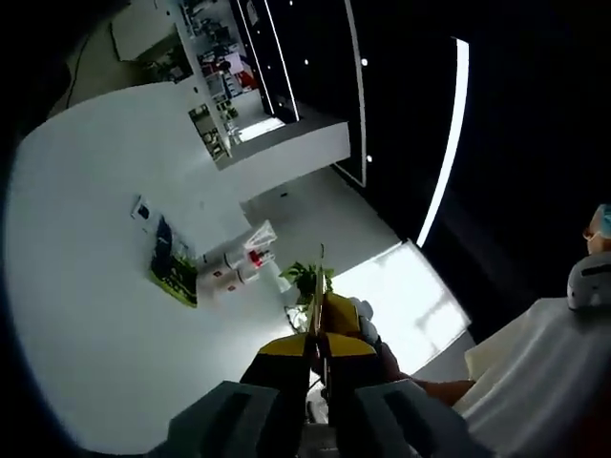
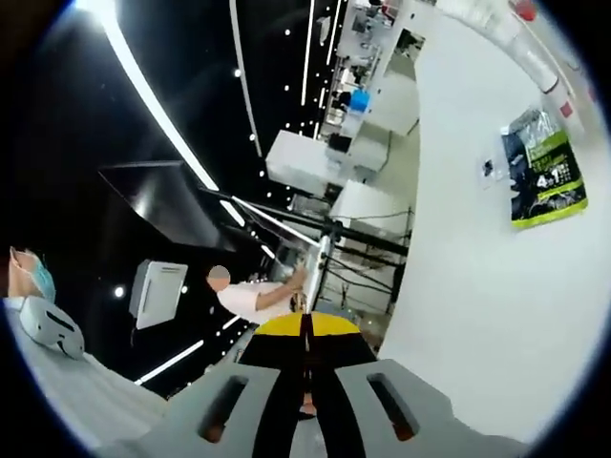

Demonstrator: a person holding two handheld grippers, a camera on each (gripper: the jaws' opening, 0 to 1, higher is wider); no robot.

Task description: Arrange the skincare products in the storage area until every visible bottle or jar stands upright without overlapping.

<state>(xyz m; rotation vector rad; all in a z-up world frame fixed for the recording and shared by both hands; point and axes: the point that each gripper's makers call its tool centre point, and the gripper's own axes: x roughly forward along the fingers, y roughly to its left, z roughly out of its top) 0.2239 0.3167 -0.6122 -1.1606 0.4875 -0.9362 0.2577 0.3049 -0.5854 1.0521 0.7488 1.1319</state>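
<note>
In the left gripper view, my left gripper (image 1: 319, 336) is shut, its yellow-tipped jaws pressed together with nothing between them. It is held away from the white table (image 1: 86, 315). Far ahead on that table, small white bottles with red labels (image 1: 241, 263) stand beside a clear packet (image 1: 260, 235). A green and black pouch (image 1: 173, 271) lies to their left. In the right gripper view, my right gripper (image 2: 306, 324) is also shut and empty. The same green pouch (image 2: 546, 177) lies on the white surface (image 2: 477, 315) at the right, and clear tubes (image 2: 520, 29) sit at the upper right edge.
A small green plant (image 1: 305, 279) stands just past the bottles. A person's white sleeve (image 1: 535, 382) fills the lower right of the left gripper view. Shelving with goods (image 1: 212, 95) lies beyond the table. Another person (image 2: 253, 298) stands in the distance.
</note>
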